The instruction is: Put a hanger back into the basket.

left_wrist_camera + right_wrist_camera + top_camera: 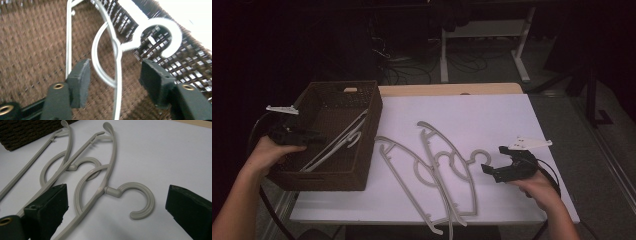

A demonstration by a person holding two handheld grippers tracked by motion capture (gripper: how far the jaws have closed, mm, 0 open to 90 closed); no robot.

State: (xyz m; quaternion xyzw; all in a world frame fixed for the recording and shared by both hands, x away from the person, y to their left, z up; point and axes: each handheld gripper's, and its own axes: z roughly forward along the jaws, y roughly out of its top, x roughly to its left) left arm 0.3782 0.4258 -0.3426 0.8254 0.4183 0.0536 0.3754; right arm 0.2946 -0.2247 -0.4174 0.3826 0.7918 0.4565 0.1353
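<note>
The high view is dim overall: the room behind the surface sinks into near-black, and only the white top catches light, with a faint violet cast. Shadows under the grey hangers are soft and short, suggesting diffuse light from above. The left gripper view is motion-blurred; the weave of the brown basket smears, and the white hanger inside it is overexposed, as is the upper right corner. The right gripper view is brighter and sharper on the hook, while its near black jaws are out of focus.
</note>
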